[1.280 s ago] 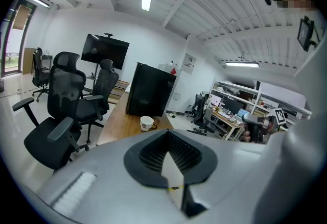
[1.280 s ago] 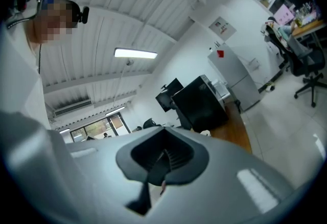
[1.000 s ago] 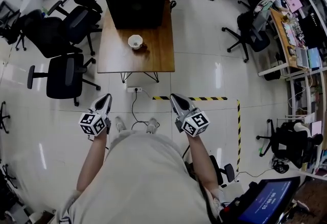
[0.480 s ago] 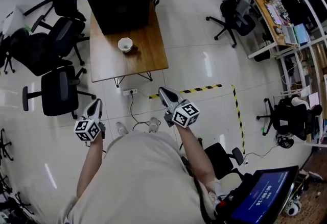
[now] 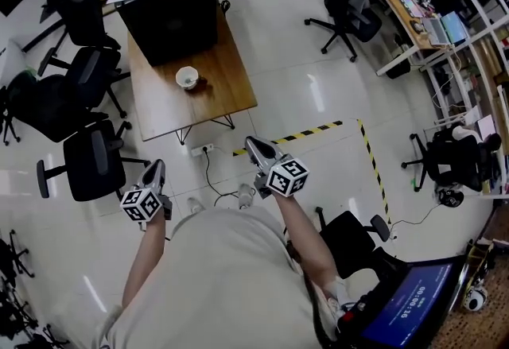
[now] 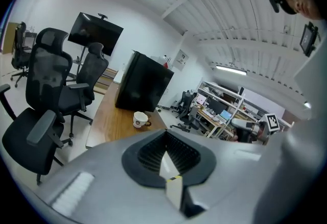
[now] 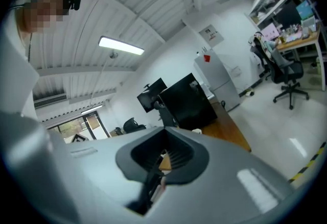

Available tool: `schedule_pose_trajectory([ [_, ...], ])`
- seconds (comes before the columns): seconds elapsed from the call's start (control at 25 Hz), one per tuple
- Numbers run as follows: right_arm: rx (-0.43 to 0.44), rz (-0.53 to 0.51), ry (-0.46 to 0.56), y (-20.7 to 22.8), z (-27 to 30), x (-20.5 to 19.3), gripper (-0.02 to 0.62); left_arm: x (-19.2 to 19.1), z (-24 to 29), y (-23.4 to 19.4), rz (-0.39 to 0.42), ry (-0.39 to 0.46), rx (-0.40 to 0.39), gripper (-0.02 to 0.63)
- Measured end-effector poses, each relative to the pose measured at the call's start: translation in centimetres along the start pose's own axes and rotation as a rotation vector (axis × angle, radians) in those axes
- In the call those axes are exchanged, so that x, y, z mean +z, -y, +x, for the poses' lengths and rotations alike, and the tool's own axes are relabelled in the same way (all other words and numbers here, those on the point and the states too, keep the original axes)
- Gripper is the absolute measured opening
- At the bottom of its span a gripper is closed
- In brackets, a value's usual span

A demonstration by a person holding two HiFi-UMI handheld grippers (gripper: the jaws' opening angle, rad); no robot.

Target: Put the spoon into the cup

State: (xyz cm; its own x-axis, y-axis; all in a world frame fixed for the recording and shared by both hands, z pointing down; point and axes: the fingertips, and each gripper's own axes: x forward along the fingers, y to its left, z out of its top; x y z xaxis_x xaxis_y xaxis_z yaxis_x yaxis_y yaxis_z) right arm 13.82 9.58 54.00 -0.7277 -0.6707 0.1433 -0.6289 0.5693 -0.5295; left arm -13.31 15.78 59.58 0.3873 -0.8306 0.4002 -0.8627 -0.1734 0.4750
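Head view, stance: both forearms are seen bent at the elbows, close in front of the torso, with the 2 grippers carried side by side over the floor (image 5: 318, 101).
Left gripper (image 5: 157, 168): jaws are seen closed together, nothing between them; it is pointed forward and somewhat down.
Right gripper (image 5: 253, 145): jaws are pressed together, with no object made out in them; it is held nearly level.
Reason for hold: a carrying posture is judged, since the work is well out of reach.
Table (image 5: 231, 93): set well apart, beyond open floor.
Cup (image 5: 187, 78): stood upright on the table, near a black cabinet (image 5: 171, 1).
Spoon: not identified; a small brown shape (image 5: 203, 84) touching the cup cannot be told from a handle.
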Motion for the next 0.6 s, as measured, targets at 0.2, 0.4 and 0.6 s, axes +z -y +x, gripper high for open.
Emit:
schedule_pose_trajectory([
  [0.2, -0.066, 0.037, 0.03, 1.8, -1.5, 0.2, 0.003, 0.1, 1.6, 1.0, -0.004, -0.02, -0.034, 0.002],
  [0.4, -0.108, 0.062, 0.051, 3.1, -2.6, 0.2, 0.003, 0.2, 2.7, 1.5, -0.069, -0.03, -0.062, 0.002],
  [0.6, -0.119, 0.057, 0.049, 4.3, -2.9, 0.3, 0.003, -0.6, 3.4, 1.8, -0.094, -0.048, -0.052, 0.002],
])
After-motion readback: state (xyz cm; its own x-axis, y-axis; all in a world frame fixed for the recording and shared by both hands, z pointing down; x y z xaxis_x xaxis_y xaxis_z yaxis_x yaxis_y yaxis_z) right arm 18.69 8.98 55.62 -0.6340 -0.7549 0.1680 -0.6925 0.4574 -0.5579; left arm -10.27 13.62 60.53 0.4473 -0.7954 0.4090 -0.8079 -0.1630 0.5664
